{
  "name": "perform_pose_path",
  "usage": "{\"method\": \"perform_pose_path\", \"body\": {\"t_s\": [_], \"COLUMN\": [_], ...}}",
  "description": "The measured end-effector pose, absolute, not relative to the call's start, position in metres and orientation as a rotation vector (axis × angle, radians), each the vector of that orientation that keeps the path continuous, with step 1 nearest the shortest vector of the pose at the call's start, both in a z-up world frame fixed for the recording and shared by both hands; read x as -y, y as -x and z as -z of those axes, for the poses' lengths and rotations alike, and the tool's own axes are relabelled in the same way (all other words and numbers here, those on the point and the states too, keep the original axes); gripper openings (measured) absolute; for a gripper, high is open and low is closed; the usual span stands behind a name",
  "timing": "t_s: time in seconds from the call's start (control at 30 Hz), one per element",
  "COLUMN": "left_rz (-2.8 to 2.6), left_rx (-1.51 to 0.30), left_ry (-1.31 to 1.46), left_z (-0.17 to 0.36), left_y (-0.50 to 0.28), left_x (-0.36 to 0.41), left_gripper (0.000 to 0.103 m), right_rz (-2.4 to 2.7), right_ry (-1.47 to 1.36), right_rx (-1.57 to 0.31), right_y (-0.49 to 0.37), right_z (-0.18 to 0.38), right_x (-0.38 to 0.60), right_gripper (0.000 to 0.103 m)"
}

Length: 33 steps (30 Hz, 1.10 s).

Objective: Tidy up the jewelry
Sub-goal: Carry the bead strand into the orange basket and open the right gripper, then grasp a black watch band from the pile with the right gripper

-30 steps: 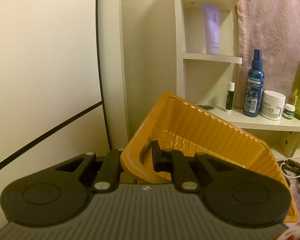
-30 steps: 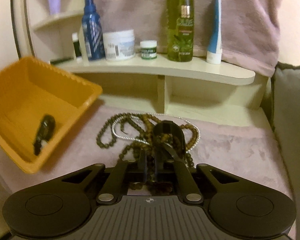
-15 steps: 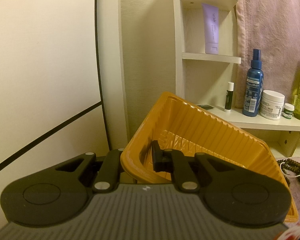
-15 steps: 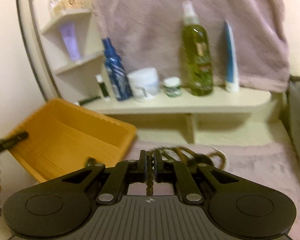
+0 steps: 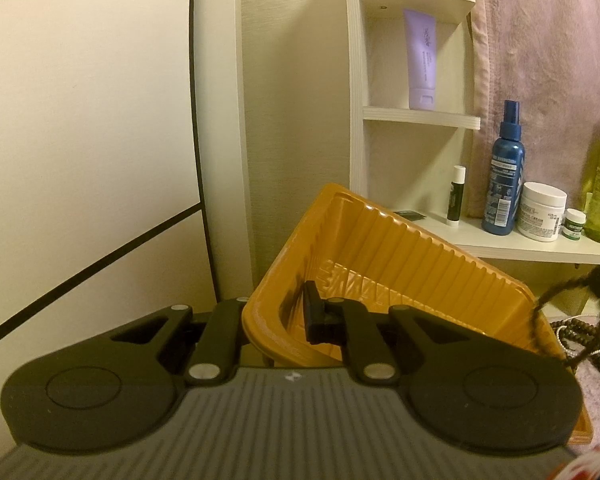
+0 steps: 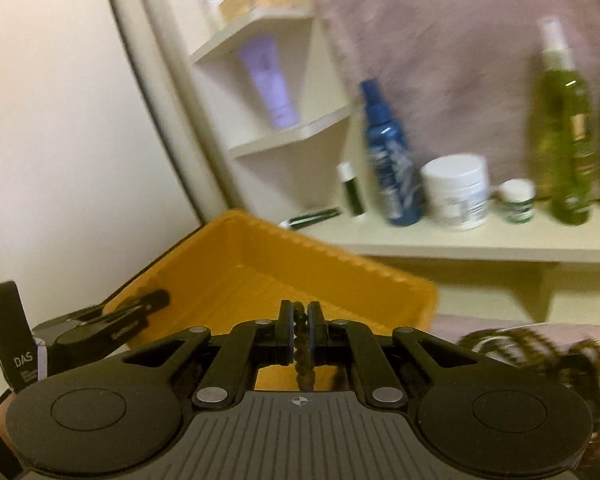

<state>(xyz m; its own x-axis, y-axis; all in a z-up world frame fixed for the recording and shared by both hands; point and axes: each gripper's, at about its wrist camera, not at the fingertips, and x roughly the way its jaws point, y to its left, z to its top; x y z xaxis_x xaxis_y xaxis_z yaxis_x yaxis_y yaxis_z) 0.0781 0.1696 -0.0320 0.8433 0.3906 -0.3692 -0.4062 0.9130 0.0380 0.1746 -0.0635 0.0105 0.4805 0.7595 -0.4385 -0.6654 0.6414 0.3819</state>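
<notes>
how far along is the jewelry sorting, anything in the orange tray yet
Done: nothing shows in the visible part of the orange tray, which the left gripper holds tilted by its rim. In hand: the right gripper is shut on a brown bead strand in front of the tray. Left: dropping it in, plus the remaining bead necklaces on the pink cloth.

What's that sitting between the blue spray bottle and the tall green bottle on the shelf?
A white cream jar and a small green-labelled pot stand between the blue spray bottle and the green bottle; both views show them.
</notes>
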Motion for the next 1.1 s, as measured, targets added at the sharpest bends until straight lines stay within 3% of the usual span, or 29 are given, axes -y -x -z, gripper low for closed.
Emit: {"method": "perform_pose_path", "body": {"t_s": [0.5, 0.57, 0.7, 0.73, 1.1], "left_rz": [-0.419, -0.419, -0.419, -0.419, -0.418], "left_rx": [-0.380, -0.381, -0.383, -0.383, -0.384], "left_ry": [0.047, 0.048, 0.048, 0.047, 0.042], "left_z": [0.031, 0.031, 0.031, 0.031, 0.031], "left_y": [-0.076, -0.076, -0.076, -0.076, -0.078], "left_x": [-0.170, -0.170, -0.171, -0.171, -0.172], "left_gripper": [0.011, 0.011, 0.011, 0.011, 0.011], "right_rz": [-0.899, -0.889, -0.883, -0.881, -0.844], "right_ry": [-0.114, -0.097, -0.113, -0.118, -0.209], "right_rx": [-0.782, -0.785, -0.778, -0.771, -0.753], "right_y": [-0.171, -0.172, -0.172, -0.171, -0.166], "right_z": [0.037, 0.037, 0.036, 0.035, 0.023], "right_x": [0.020, 0.019, 0.022, 0.023, 0.052], "right_gripper": [0.008, 0.011, 0.041, 0.045, 0.052]}}
